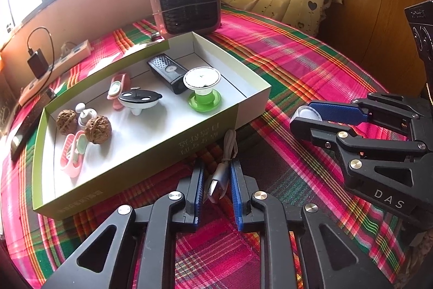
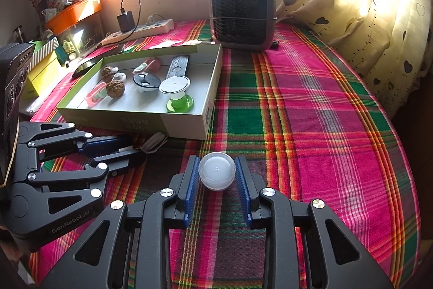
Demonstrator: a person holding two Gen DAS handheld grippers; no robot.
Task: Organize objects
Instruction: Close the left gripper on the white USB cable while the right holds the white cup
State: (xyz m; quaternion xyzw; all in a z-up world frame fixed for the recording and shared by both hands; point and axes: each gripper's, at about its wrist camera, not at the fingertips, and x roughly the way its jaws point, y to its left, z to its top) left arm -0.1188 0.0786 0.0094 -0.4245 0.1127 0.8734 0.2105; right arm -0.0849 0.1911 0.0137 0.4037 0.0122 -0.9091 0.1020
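On a plaid-covered desk (image 2: 311, 104) under a bright window, near its front edge: two handheld grippers side by side, angled downward, hands and sleeves out of frame. Window panes washed out by glare; clutter at the far left corner too dim to sort out; printed lettering on the box wall unreadable.

Left gripper (image 1: 216, 180) narrowed around the silver plug of a white cable (image 1: 216, 179), blue pads (image 1: 236, 186) close on either side, contact on the left pad hard to confirm from this angle; cable's looped remainder trailing to the foot of the box, partly masked by the fingers in the right wrist view.

Right gripper (image 2: 217, 175) clamped on a small clear round cap (image 2: 217, 172), milky white inside, pinched squarely between blue ribbed pads, held just above the cloth near the front edge, right of the box.

Shallow open box (image 1: 253, 104), green outside and white inside, toward the left side of the desk, holding two walnuts (image 1: 98, 129), pink clips (image 1: 73, 153), a black remote (image 1: 166, 72), a black-topped dish (image 1: 140, 99), a white disc on a green base (image 1: 203, 88) and a small white piece too tiny to identify.

Grey fan heater (image 2: 242, 18) upright at the far edge, power strip (image 2: 138, 31) with a black charger to its left, curtain (image 2: 365, 12) along the right side.
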